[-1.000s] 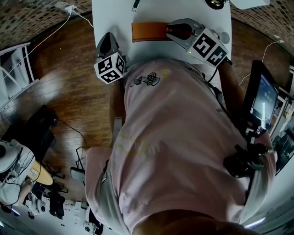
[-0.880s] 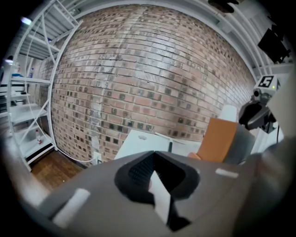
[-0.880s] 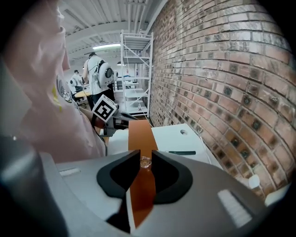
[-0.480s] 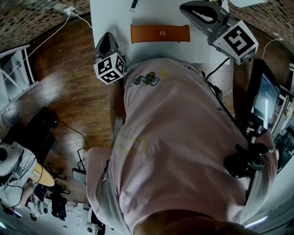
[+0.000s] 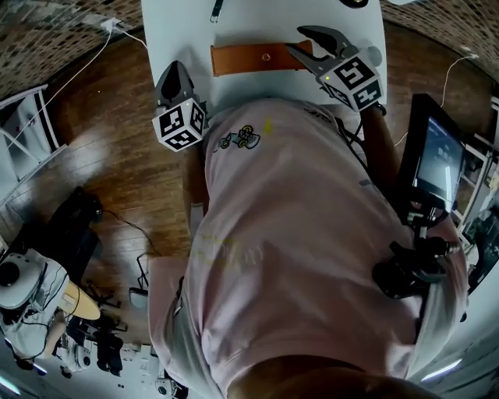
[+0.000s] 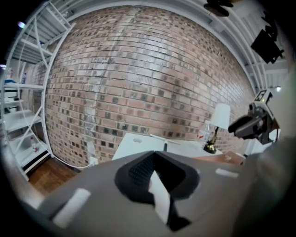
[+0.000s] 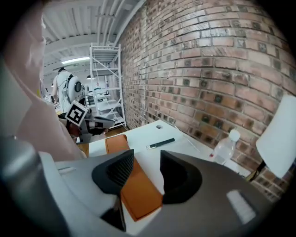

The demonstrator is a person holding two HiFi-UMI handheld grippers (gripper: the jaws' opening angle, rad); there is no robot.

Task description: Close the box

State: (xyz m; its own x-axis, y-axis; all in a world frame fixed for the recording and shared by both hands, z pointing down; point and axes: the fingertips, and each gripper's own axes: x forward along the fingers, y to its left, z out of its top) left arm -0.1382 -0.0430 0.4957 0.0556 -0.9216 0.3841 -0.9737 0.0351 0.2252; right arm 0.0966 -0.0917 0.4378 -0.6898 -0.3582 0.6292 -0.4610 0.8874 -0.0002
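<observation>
Risk here lies with the right claw [image 5: 299,40], whose jaws are opening over the right end of the box [image 5: 249,58] — the brown top shows between them in the right gripper view, but neither pad presses on it, so nothing is held. The box lies flat on the white bench [image 5: 179,23], just in front of the person, long side across, with a small stud on its top. The lid looks down, though whether it has latched I cannot tell. If it has not, the flap could spring up once the claw lifts away. A careless push on that 1 end could also skew the box or slide it toward the pen [image 7: 161,143], since nothing steadies the other end. The left claw [image 5: 173,72] hangs off the bench's left edge, well apart from the box, its 2 jaws together on nothing — too far off to brace the box if it shifts.
</observation>
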